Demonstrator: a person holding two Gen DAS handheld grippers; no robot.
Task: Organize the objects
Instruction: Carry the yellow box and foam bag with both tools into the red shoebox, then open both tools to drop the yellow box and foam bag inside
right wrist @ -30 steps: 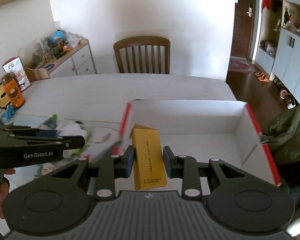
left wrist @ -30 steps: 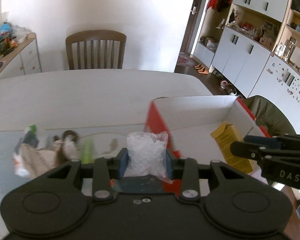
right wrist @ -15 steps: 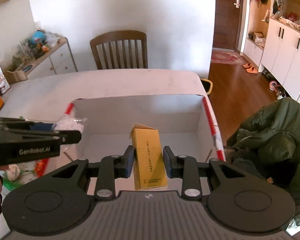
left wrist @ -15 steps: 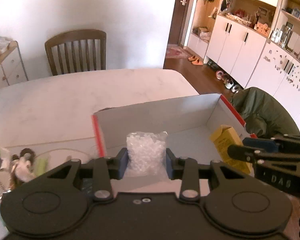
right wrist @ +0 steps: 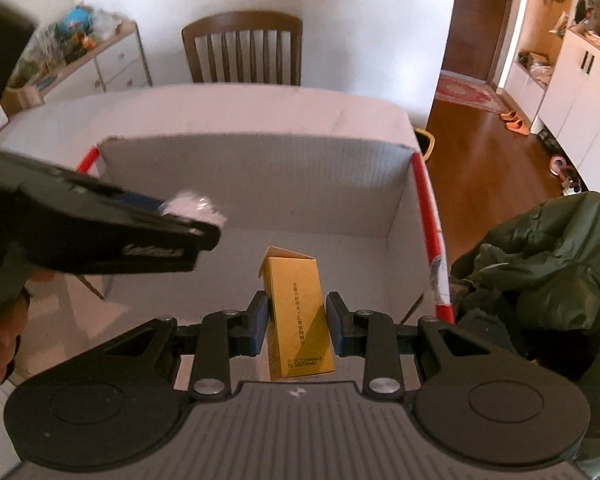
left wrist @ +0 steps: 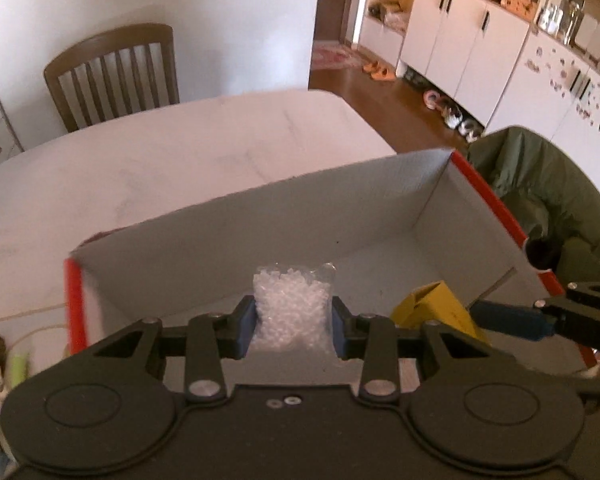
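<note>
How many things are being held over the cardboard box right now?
2. A clear bag of white pellets in the left hand-held gripper, and a yellow carton in the right hand-held gripper, both over the box. Its near floor is hidden.

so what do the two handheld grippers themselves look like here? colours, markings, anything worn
Both are matte black with blue finger pads, silver pivot screws and two round discs on the body. The left gripper has a smooth top; from the side it carries embossed lettering, blurred here. The right gripper has a grey ribbed top with a small white logo. No cables visible. A dark sleeve edge shows top left in the right view.
</note>
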